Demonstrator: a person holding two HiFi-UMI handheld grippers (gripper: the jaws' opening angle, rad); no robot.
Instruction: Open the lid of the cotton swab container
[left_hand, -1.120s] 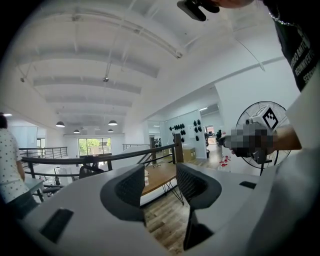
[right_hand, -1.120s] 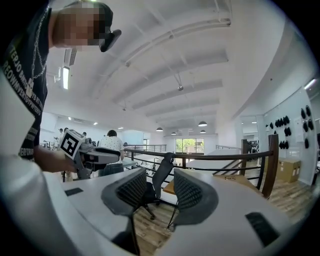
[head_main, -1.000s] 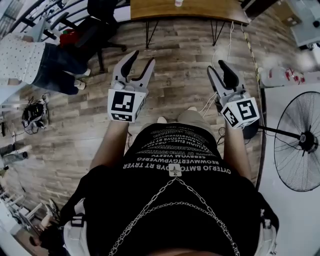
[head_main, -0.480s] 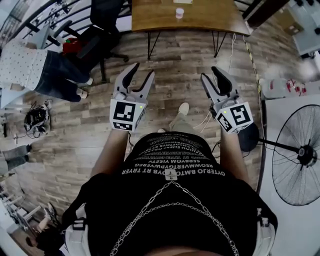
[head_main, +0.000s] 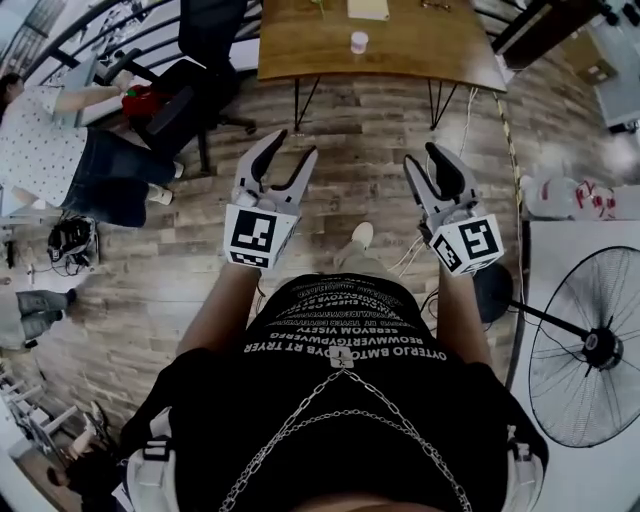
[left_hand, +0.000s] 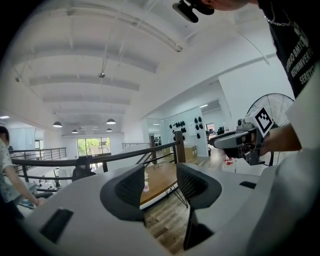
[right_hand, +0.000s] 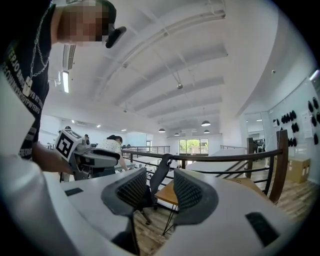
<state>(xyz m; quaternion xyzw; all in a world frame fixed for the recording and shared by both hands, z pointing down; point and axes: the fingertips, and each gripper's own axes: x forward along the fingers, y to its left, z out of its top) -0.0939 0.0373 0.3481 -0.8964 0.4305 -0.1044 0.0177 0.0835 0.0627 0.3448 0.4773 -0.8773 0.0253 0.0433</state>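
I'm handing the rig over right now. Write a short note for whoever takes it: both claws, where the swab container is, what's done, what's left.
Left claw: open, nothing between its jaws.
Right claw: open, also empty.
Small container, presumably the cotton swab one, stands on the wooden table, well ahead of both claws. Its lid is too small to make out from here.
Done: nothing; the container is untouched.
Left: get to the table, steady the container with one claw, open the lid with the other.
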